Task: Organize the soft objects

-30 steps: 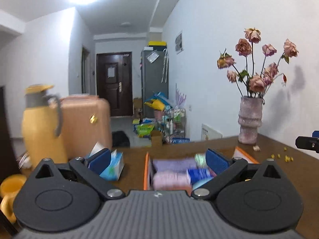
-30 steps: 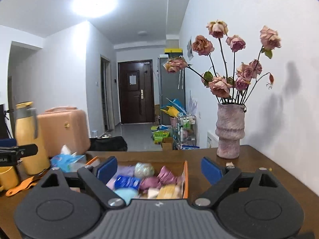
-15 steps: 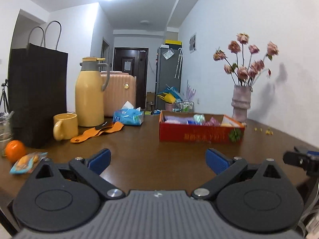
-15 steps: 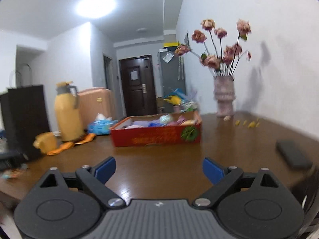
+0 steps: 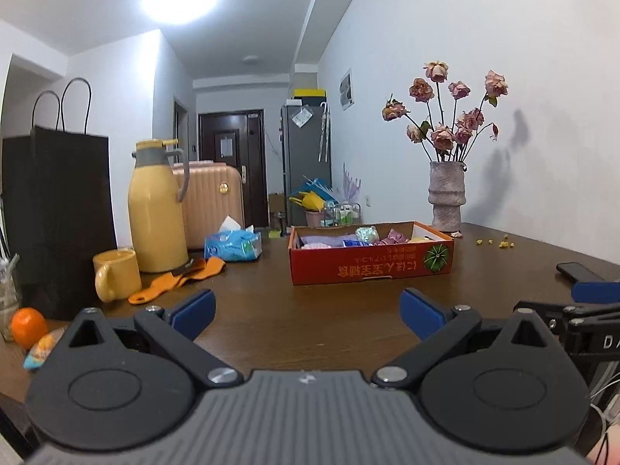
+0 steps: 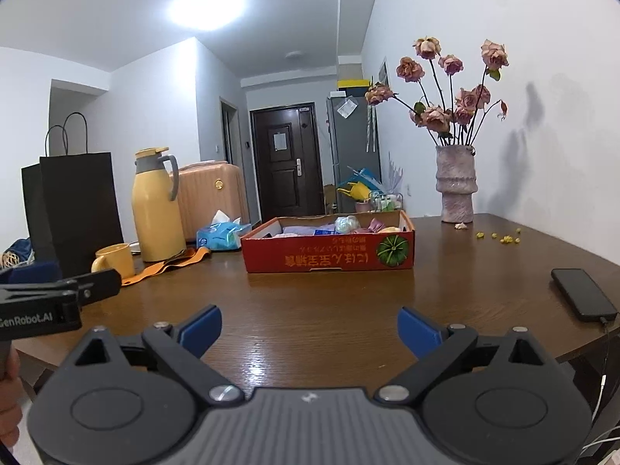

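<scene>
Both tools hang low at the near edge of the dark brown wooden table [image 6: 329, 310], jaws spread wide with nothing between them: the left gripper [image 5: 308, 310] and the right gripper [image 6: 310, 329] alike grip only air. The task's soft things — folded lilac and pink cloths, small pastel bundles [image 6: 345, 224] — lie inside the shallow red cardboard box [image 6: 329, 257] at the centre of both views, well apart from either tool.

The likely trouble is in the reach. The box looks light, so a pad catching its front wall could push it toward the ribbed grey-pink vase of dried roses [image 6: 455, 186] standing behind its right end. In the right wrist view a black phone [image 6: 583, 294] lies at the right edge with a cable running off the table, where a low sweep might snag it.

The glossy tabletop reflects the ceiling light. At the left of the frame stand a yellow thermos jug [image 5: 155, 209], a yellow mug [image 5: 116, 279] and a black paper bag [image 5: 58, 209]. Beyond is a white-walled hallway ending in a dark door [image 6: 288, 162].
</scene>
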A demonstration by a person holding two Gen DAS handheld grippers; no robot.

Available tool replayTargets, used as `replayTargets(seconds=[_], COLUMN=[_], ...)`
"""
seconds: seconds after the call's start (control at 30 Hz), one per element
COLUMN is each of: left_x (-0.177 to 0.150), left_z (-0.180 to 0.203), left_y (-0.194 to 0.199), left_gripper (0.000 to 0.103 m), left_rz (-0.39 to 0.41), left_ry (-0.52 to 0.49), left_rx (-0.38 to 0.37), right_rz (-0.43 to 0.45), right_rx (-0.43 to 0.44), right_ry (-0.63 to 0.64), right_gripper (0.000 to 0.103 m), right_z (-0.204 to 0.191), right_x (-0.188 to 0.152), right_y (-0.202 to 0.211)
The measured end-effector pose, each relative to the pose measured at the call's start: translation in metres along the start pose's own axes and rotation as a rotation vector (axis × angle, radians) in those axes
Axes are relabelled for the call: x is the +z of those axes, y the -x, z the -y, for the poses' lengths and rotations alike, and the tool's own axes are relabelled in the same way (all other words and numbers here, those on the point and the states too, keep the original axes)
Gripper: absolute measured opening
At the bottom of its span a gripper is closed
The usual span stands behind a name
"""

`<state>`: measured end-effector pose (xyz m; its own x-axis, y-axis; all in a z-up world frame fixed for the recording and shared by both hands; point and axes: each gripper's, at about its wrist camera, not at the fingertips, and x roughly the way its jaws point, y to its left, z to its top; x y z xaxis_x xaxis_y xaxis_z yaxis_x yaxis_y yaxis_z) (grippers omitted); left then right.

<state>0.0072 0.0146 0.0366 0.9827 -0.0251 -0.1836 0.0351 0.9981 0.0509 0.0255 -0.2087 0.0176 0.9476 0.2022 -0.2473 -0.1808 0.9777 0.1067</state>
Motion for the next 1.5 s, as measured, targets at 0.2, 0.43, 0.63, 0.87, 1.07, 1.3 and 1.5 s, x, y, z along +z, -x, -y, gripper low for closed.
replayTargets(seconds=[0.2, 0.43, 0.63, 0.87, 1.07, 1.3, 1.5], left_x=[0.0001, 0.0011, 0.0013, 0.0022, 0.0017, 0.0009, 0.0009], left_z=[-0.0010, -0.0014, -0.0025, -0.0047, -0.0038, -0.0031, -0.0029], left_y=[-0.0001, -0.0009, -0.0008, -0.0020, -0.0022, -0.0013, -0.0009], left_gripper=[0.103, 0.103, 0.103, 0.103, 0.103, 0.103, 0.103], left_rz=[0.001, -0.003, -0.009, -0.016, -0.016, -0.015, -0.014], left_ry=[0.005, 0.006, 0.014, 0.020, 0.018, 0.014, 0.012], left_rx=[-0.001, -0.007, -0.012, -0.018, -0.020, -0.018, -0.019], right_rz=[-0.010, -0.013, -0.015, -0.010, -0.014, -0.002, 0.004], right_rx=[0.000, -0.015, -0.017, -0.023, -0.032, -0.026, -0.030], right_ry=[-0.010, -0.028, -0.040, -0.036, -0.029, -0.031, -0.037], right_gripper=[0.098, 0.098, 0.098, 0.098, 0.098, 0.099, 0.099], right_z=[-0.0001, 0.0041, 0.0051, 0.0046, 0.0038, 0.0042, 0.0055], right_x=[-0.0006, -0.0014, -0.0023, -0.0015, -0.0018, -0.0016, -0.0023], right_y=[-0.0017, -0.0027, -0.0029, -0.0024, -0.0030, -0.0017, -0.0006])
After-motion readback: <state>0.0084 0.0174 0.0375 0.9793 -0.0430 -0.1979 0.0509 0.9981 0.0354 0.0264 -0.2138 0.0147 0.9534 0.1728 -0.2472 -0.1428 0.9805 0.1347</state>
